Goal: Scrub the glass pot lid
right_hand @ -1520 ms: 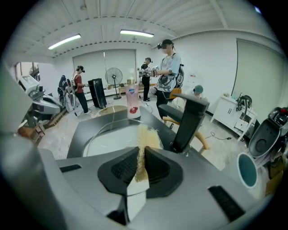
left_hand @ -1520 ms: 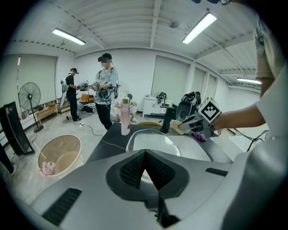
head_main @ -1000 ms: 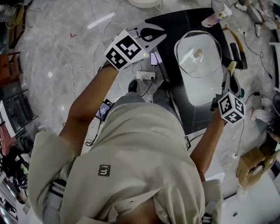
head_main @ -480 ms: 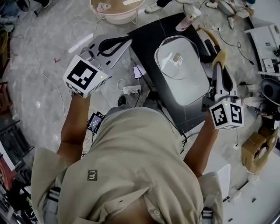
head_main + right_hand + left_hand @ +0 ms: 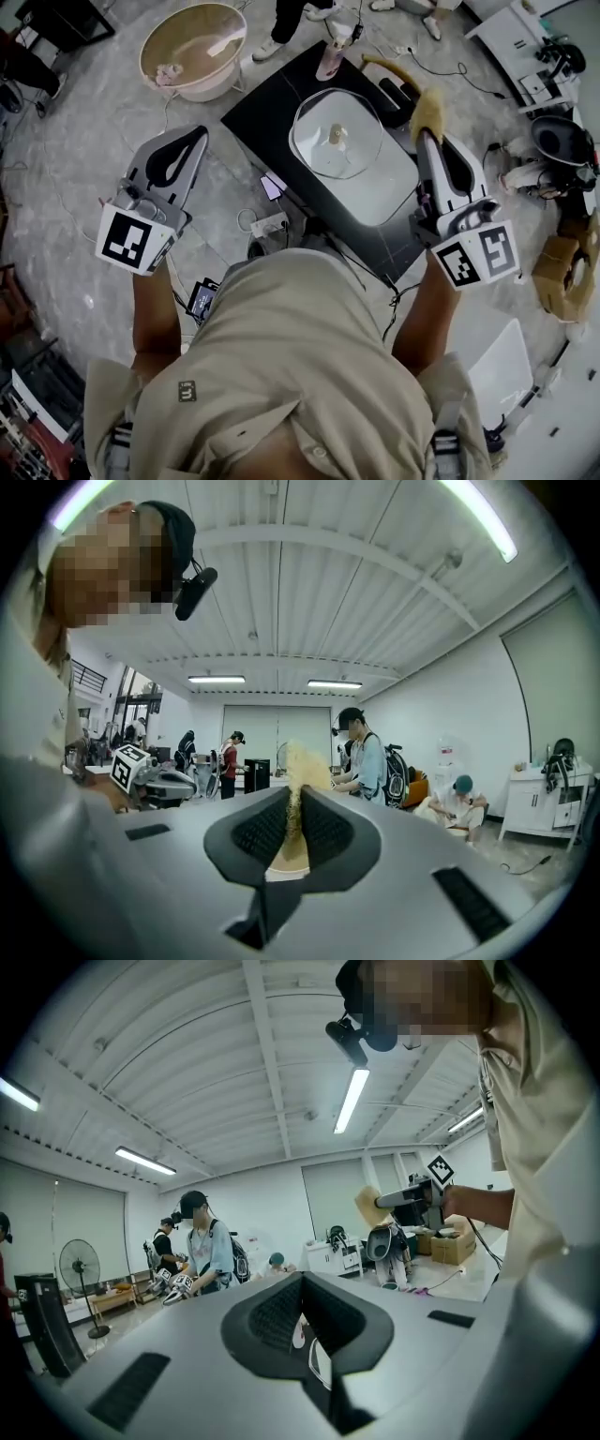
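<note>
Lid (image 5: 336, 141) at 12 o'clock looks unscrubbed; your right tongs (image 5: 427, 131) pinch a sponge (image 5: 429, 110), left tongs (image 5: 200, 134) pressed together, empty.

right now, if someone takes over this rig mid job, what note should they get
Left claw: shut, empty, held out to the left of the black table.
Right claw: shut on the yellow sponge, beside the right edge of the white tray, not touching the lid.
Glass pot lid: lies knob up on the tray; neither claw is on it.
Done: sponge gripped.
Left: bring the sponge down and scrub the lid, probably steadying it with the left claw.
</note>
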The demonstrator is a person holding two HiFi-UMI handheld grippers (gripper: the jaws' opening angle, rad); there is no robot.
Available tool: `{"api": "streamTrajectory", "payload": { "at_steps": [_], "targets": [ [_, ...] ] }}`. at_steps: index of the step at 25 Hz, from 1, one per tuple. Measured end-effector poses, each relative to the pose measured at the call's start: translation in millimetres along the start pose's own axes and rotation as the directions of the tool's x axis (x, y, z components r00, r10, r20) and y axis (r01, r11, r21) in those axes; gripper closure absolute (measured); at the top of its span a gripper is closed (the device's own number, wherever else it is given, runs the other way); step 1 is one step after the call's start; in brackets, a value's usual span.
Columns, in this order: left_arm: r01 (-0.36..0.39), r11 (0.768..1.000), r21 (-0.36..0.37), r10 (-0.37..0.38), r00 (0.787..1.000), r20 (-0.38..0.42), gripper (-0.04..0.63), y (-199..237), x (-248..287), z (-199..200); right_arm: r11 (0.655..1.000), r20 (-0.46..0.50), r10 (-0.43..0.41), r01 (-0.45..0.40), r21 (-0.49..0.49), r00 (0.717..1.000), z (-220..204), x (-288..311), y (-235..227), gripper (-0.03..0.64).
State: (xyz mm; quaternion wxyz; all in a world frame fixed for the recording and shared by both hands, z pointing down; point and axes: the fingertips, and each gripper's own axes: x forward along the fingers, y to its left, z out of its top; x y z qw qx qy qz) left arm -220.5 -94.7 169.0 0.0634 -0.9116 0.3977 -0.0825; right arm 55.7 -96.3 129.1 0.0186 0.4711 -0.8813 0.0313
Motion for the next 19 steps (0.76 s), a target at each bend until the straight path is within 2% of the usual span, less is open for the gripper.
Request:
{"api": "streamTrajectory", "payload": {
  "at_steps": [8, 12, 19],
  "targets": [
    [0.02, 1.0, -0.007, -0.02, 0.999, -0.037, 0.58, -4, -7, -12, 0.999, 0.009, -0.041, 0.041, 0.001, 0.999, 6, -10, -4, 0.578],
    [0.021, 1.0, -0.008, -0.021, 1.0, -0.008, 0.58, -2, -5, -7, 0.998, 0.007, -0.055, 0.055, 0.004, 0.998, 7, -11, -5, 0.578],
    [0.032, 0.999, -0.011, -0.032, 0.999, -0.009, 0.58, -6, -4, -4, 0.998, 0.006, -0.056, 0.056, 0.008, 0.998, 10, -11, -4, 0.578]
  ]
}}
